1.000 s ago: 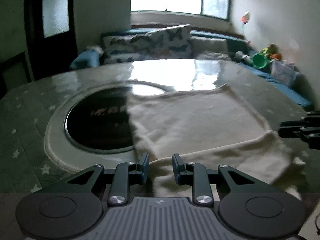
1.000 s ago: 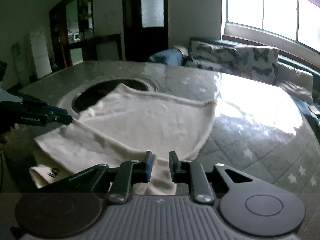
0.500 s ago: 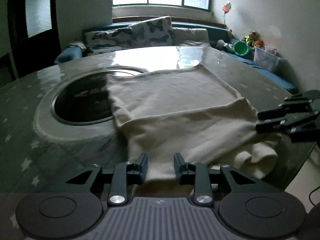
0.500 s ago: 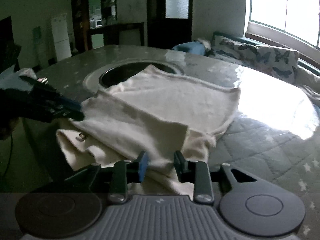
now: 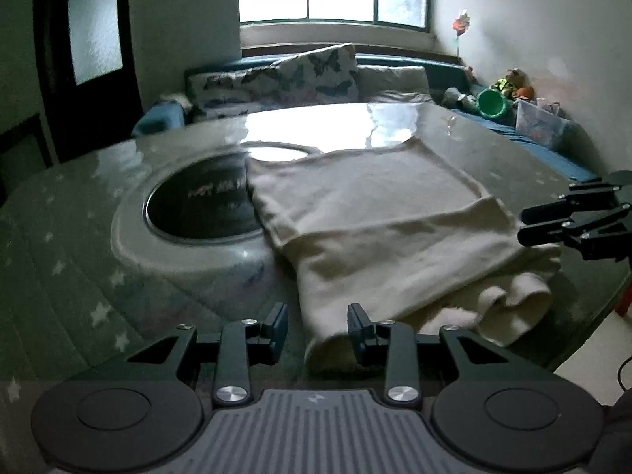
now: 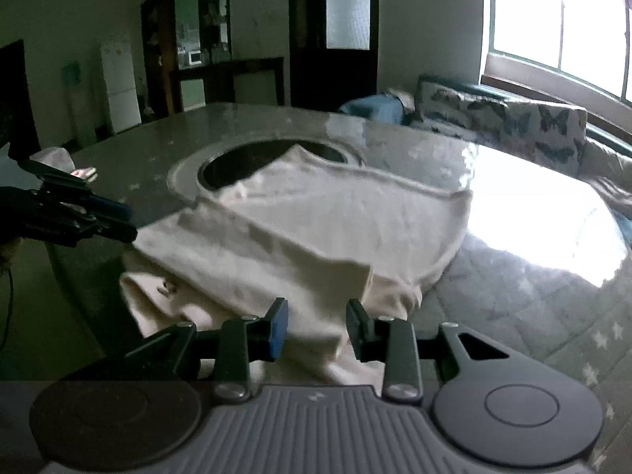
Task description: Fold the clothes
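Cream garment (image 5: 379,213) lies on the round table (image 5: 79,276), spread from the table's middle to its near edge, where a fold of it droops over. Near part is doubled back on itself: an upper layer with a straight folded edge running across the cloth, a rumpled roll of fabric below it at the rim. Far hem lies flat toward the bright window glare on the tabletop. One far corner overlaps the dark round inset (image 5: 205,205) set in the table's centre, covering part of its ring.

My left gripper (image 5: 318,326) sits low at the near edge of the table; fingers parted wide, nothing between them. The garment's hanging corner lies just ahead of the gap, beside my inner finger; whether it touches, I cannot tell.

My right gripper (image 6: 316,326) is over the other near corner of the cloth, fingers likewise spread wide, clamping nothing; cloth shows beneath and beyond the gap. Seen from the left camera it hovers at the garment's side edge, just beside the fold, tips apart.

From the right camera a small dark tag or mark (image 6: 168,287) shows on the lower layer near the table rim.

Sofa with butterfly cushions (image 5: 312,75) beyond the far edge of the table, under the window
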A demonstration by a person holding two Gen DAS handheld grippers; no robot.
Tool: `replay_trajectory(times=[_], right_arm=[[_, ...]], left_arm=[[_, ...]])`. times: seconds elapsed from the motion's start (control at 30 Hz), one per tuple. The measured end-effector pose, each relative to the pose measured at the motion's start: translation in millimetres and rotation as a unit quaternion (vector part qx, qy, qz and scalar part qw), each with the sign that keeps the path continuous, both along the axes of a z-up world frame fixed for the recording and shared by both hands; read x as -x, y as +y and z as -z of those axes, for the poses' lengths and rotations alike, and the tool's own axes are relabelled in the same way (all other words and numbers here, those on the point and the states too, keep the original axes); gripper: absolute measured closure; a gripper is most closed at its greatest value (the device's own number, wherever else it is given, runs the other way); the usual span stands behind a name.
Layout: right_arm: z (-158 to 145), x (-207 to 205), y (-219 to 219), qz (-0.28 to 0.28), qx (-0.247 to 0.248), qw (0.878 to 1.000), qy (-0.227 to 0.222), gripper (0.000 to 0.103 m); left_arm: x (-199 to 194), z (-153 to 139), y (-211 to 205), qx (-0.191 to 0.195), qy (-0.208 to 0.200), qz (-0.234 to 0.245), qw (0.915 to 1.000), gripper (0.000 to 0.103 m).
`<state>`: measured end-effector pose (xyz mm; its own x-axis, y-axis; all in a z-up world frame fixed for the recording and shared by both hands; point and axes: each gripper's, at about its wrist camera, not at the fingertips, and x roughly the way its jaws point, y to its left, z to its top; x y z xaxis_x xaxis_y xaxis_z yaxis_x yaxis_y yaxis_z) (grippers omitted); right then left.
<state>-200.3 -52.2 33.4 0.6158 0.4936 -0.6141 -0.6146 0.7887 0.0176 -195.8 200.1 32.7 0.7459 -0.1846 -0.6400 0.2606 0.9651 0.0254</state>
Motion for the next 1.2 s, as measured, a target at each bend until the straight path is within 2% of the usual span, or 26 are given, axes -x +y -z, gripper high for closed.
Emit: replay_trajectory(times=[0.17, 0.23, 0.37, 0.43, 0.57, 0.67, 0.8, 0.83, 0.9, 0.97, 1.2], right_arm=[[12.4, -5.0, 6.6, -0.017, 0.012, 1.000, 0.021, 0.070], [16.7, -3.2, 7.8, -0.024, 0.022, 0.999, 0.022, 0.070], [4.9, 2.4, 1.1, -0.027, 0.020, 0.999, 0.018, 0.068], [1.2, 6.8, -1.8, -0.032, 0.030, 0.999, 0.016, 0.064], [-0.6, 17.8, -4.5, -0.048, 0.054, 0.997, 0.017, 0.063], [2.2, 29.1, -4.7, -0.066, 0.080, 0.994, 0.016, 0.056], [6.5, 39.0, -4.9, -0.084, 0.101, 0.991, 0.014, 0.055], [7.6, 40.6, -4.8, -0.086, 0.105, 0.991, 0.013, 0.055], [9.3, 42.7, -3.8, -0.088, 0.110, 0.990, 0.007, 0.054], [10.3, 45.0, -2.0, -0.093, 0.114, 0.989, 0.000, 0.049], [14.1, 41.8, 9.4, -0.105, 0.117, 0.987, -0.031, 0.045]], left_arm=[[8.8, 4.9, -17.9, -0.044, -0.001, 0.074, 0.9963, 0.063], [17.6, 9.2, -25.5, -0.070, -0.003, 0.104, 0.9921, 0.059], [34.3, 15.7, -39.5, -0.115, -0.017, 0.155, 0.9810, 0.057], [37.5, 19.3, -45.9, -0.128, -0.023, 0.170, 0.9769, 0.057], [39.8, 25.9, -57.4, -0.145, -0.037, 0.191, 0.9702, 0.057], [39.6, 27.7, -63.0, -0.150, -0.047, 0.205, 0.9662, 0.057], [37.8, 29.6, -67.4, -0.147, -0.060, 0.216, 0.9635, 0.058], [36.3, 30.4, -68.4, -0.145, -0.059, 0.214, 0.9641, 0.061], [33.9, 30.6, -68.9, -0.137, -0.058, 0.211, 0.9660, 0.080], [30.7, 26.9, -67.8, -0.126, -0.059, 0.202, 0.9695, 0.088], [9.5, 1.9, -64.0, -0.075, -0.072, 0.175, 0.9791, 0.092]])
